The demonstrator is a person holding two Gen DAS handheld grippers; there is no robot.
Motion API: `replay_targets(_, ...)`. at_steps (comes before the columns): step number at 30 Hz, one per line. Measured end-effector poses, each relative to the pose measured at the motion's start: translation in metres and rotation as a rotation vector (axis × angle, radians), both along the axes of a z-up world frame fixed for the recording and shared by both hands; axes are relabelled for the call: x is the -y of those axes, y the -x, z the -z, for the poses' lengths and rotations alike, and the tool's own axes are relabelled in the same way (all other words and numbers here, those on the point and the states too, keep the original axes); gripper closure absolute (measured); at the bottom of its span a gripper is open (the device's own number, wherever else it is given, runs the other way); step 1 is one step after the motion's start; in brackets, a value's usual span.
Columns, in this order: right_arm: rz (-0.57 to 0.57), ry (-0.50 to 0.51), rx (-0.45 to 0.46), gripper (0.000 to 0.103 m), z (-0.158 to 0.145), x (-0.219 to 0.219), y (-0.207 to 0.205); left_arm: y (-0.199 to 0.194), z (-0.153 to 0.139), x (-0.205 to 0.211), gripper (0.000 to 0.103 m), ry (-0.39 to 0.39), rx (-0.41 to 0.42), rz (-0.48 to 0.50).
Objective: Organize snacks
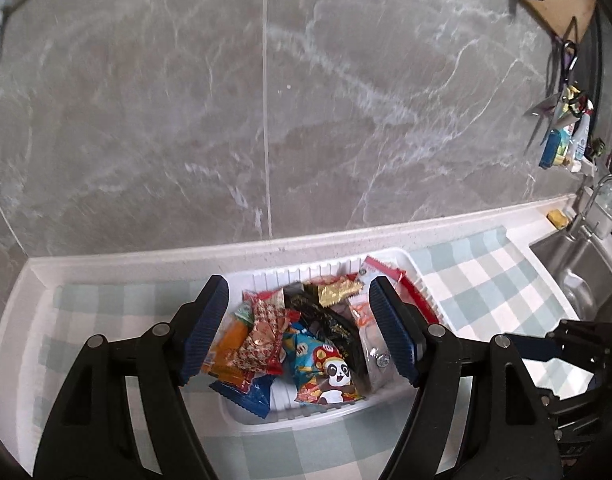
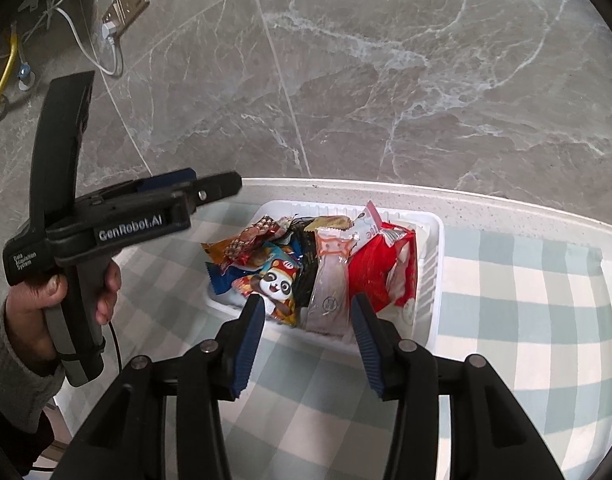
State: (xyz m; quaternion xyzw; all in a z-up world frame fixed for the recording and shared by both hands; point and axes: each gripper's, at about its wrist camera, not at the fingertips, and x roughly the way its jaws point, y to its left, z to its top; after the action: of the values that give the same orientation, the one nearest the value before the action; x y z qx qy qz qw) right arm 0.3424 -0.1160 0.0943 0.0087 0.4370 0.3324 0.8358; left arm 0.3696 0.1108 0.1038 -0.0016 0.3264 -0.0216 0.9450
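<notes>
Currently both grippers — left gripper [image 1: 298, 332], right gripper [image 2: 307, 344] — are hovering with jaws spread, empty, above the snack-filled white basket [image 2: 433, 264].

Left wrist view: looks forward and down between its own fingers, close above the white snack tray [image 1: 419, 280] on the checked cloth [image 1: 485, 280], facing the marble wall [image 1: 146, 120]. Right wrist view: set farther right and slightly back, facing the same wall. Both views share the tray [image 2: 435, 248], cloth [image 2: 525, 300] and wall [image 2: 385, 80].
</notes>
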Motion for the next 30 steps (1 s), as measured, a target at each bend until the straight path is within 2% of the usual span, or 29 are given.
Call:
replay_targets(2,0.001,-0.005,0.003,0.055,-0.003,0.004,0.005,0.011,-0.013,0.006,0.030,-0.031,0.041,-0.015)
replay_targets(4,0.006,-0.017,0.008,0.055,-0.008,0.010,0.011,0.023,-0.024,0.011,0.024,-0.059,0.076,-0.021)
replay_targets(7,0.016,-0.033,0.012,0.054,-0.014,0.018,0.020,0.042,-0.039,0.022,0.016,-0.088,0.142,-0.001)
replay_targets(10,0.024,-0.046,0.019,0.054,-0.019,0.025,0.028,0.064,-0.055,0.034,0.015,-0.109,0.210,0.035)
replay_targets(13,0.036,-0.063,0.024,0.054,-0.023,0.033,0.037,0.084,-0.068,0.050,0.006,-0.130,0.262,0.053)
replay_targets(17,0.057,-0.086,0.021,0.053,-0.026,0.045,0.048,0.115,-0.082,0.074,0.004,-0.162,0.324,0.109)
replay_targets(24,0.089,-0.122,0.021,0.052,-0.029,0.067,0.072,0.150,-0.086,0.114,0.004,-0.156,0.302,0.180)
replay_targets(30,0.120,-0.148,0.013,0.049,-0.029,0.088,0.091,0.171,-0.080,0.134,0.004,-0.145,0.239,0.176)
